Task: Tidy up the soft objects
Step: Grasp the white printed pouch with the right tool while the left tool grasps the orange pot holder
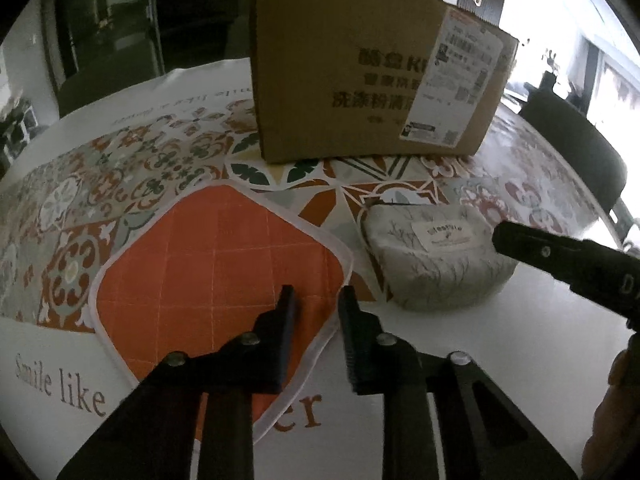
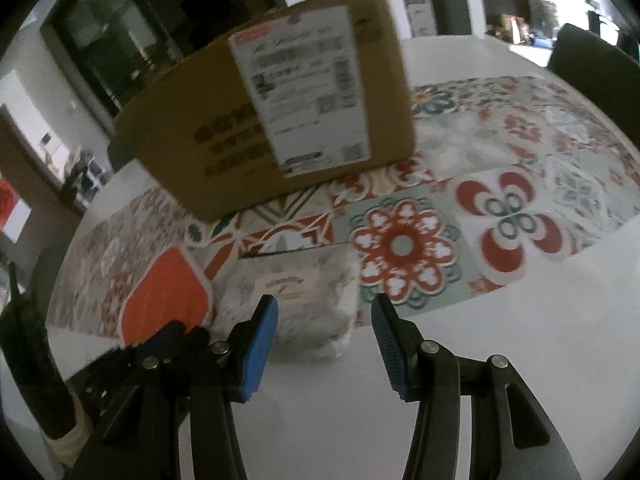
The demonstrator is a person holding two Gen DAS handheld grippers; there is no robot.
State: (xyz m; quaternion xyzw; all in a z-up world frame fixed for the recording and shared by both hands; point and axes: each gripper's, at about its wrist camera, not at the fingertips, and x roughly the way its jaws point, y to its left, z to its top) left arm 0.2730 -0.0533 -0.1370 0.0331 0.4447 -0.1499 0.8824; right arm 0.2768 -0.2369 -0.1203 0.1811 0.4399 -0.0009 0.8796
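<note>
Left wrist view first: the left gripper (image 1: 316, 300) has its jaws spread a little and empty, poised over the near right corner of the orange quilted cloth (image 1: 216, 268), which lies flat on the counter (image 1: 500, 360) with one corner pointing toward the far side. Just right of that cloth sits the pale printed pouch (image 1: 436, 256), a soft, squashy bundle with a small label on top, its long axis running left to right. The tip of the right gripper (image 1: 560, 256) comes in from the right and sits close above the pouch's right end.

From the right wrist camera, the right gripper (image 2: 324, 320) has its blue-padded jaws spread wide with nothing between them. The pouch (image 2: 304, 300) lies straight ahead, slightly left of centre between the pads, so this hand looks the nearer one to it; a short push forward and down should straddle its narrow width. The orange cloth (image 2: 168, 292) shows further left, beside the pouch, nearer the left hand.

Beyond both, at the far side on the patterned mat (image 2: 500, 216), stands the cardboard box (image 2: 280, 120), probably the place for the soft things, though its opening isn't visible from here.
</note>
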